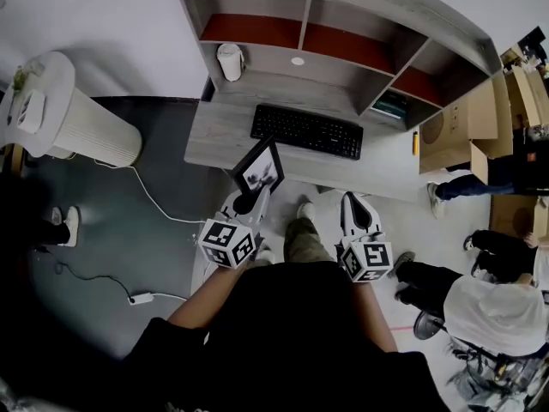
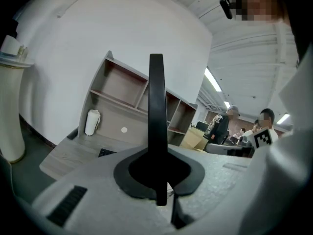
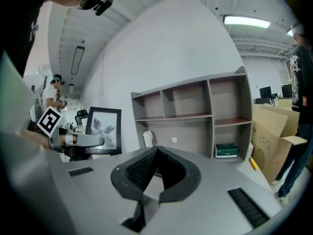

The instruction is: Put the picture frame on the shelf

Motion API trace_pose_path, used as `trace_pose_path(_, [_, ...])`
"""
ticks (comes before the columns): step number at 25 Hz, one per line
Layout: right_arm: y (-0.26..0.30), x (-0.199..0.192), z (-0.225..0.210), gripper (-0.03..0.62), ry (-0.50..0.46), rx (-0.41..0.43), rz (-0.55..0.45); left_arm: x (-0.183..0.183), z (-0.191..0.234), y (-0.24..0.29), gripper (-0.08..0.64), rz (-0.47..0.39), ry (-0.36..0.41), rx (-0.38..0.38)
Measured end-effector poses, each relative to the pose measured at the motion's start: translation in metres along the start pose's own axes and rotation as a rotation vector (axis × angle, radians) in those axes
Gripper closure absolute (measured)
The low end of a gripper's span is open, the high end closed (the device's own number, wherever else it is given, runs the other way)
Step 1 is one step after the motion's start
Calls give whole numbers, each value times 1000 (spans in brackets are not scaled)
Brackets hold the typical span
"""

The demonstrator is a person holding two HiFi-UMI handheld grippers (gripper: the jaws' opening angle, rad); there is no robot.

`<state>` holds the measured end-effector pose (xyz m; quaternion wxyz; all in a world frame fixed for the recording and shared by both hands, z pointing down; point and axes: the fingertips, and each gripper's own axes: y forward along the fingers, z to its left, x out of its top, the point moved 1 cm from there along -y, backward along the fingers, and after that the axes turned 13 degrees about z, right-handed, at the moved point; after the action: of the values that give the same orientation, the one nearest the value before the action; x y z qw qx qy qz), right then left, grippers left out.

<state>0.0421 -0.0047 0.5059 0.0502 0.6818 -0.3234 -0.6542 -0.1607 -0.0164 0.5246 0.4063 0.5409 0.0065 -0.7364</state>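
A black picture frame (image 1: 259,168) with a grey print is held just in front of the desk's near edge, tilted, with my left gripper (image 1: 249,202) shut on its lower edge. In the left gripper view the frame (image 2: 157,116) stands edge-on between the jaws. The right gripper view shows the frame (image 3: 103,130) face-on at the left. The grey shelf unit (image 1: 343,50) stands at the back of the desk (image 1: 223,131), its compartments mostly bare. My right gripper (image 1: 354,202) hangs shut and holds nothing, to the right of the frame and short of the desk.
A black keyboard (image 1: 307,130) lies mid-desk and a white cylinder (image 1: 230,61) stands at the back left. A green box (image 3: 226,151) sits in the lower right compartment. Cardboard boxes (image 1: 467,127) and people are at the right, a white pedestal (image 1: 77,118) at the left, a cable (image 1: 141,298) on the floor.
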Motion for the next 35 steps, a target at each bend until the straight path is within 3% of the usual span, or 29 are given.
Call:
trace_pose_path(9, [32,48,-86,580,22,31,-65,61,-27,100,535,18,90,-38])
trace_pose_path(22, [94,78,-171,580,15,71,-33,102,-43,174,535,9,84,30])
trace_pose_path(26, [105,87,-187,580,11,82,-19,108,-46,180,535,-24,53,41])
trace_pose_path(32, [116,100,-191,580,13,92,-18,112,-39,189,535,-8,74,45])
trace_pose_path(35, [125,97,-190,580,21,94,-2,119,-37,197,535,-8,89,7])
